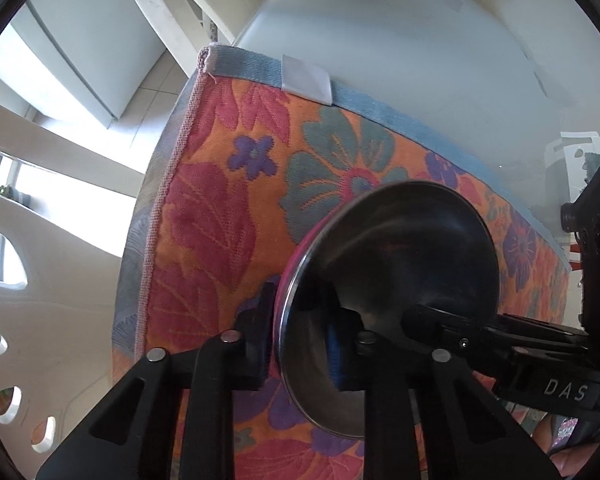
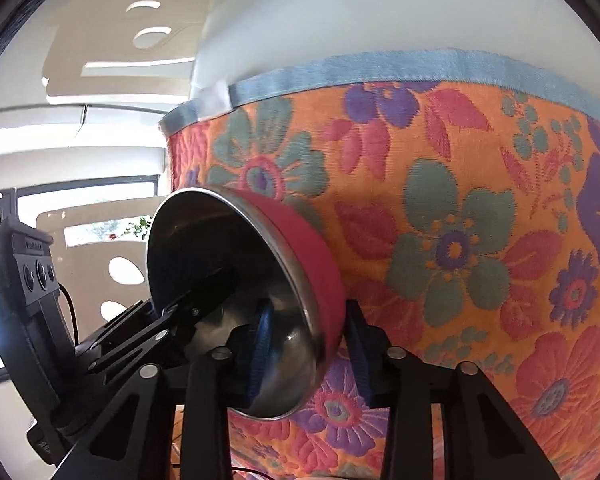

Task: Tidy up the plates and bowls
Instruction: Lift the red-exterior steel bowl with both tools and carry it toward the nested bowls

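Round steel bowl (image 1: pixel 392 280) with a pink outer wall sits tilted between both claws; left claw (image 1: pixel 300 344) clamps its rim, right claw (image 2: pixel 304 344) clamps the opposite rim; woven floral cloth (image 1: pixel 220 216) beyond, on the smooth white bench (image 1: pixel 420 48).

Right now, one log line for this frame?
left gripper: shut on bowl rim | right gripper: shut on bowl rim | bowl: tilted over floral cloth

Both grippers (image 1: pixel 306 344) (image 2: pixel 304 350) are matte black, silver-pinned, blue-padded jaws (one stamped "DAS").
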Action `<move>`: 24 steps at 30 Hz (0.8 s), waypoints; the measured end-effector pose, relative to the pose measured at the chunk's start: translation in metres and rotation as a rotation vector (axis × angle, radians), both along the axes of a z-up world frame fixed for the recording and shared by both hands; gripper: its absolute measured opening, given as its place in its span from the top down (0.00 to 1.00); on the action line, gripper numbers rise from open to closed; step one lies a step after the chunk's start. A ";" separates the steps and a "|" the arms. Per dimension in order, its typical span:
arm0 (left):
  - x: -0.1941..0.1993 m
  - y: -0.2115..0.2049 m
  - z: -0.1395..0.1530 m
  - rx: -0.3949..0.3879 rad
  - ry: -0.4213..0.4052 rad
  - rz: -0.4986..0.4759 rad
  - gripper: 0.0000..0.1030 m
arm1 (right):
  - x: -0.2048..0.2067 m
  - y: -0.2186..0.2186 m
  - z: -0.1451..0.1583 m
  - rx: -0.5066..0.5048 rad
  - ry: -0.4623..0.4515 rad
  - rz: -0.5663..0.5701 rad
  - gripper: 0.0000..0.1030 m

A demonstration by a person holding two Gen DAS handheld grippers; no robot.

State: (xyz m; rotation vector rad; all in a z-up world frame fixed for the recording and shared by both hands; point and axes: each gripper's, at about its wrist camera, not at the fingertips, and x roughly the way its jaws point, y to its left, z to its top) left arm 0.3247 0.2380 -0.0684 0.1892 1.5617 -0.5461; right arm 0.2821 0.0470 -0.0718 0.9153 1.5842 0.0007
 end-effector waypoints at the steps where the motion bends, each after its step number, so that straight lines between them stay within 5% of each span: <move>1: -0.002 -0.001 0.002 0.002 -0.011 -0.003 0.83 | 0.000 0.002 0.003 -0.020 -0.004 0.015 0.68; 24: -0.054 -0.035 0.079 -0.028 -0.079 -0.023 0.83 | -0.062 -0.017 0.089 -0.095 -0.112 -0.020 0.71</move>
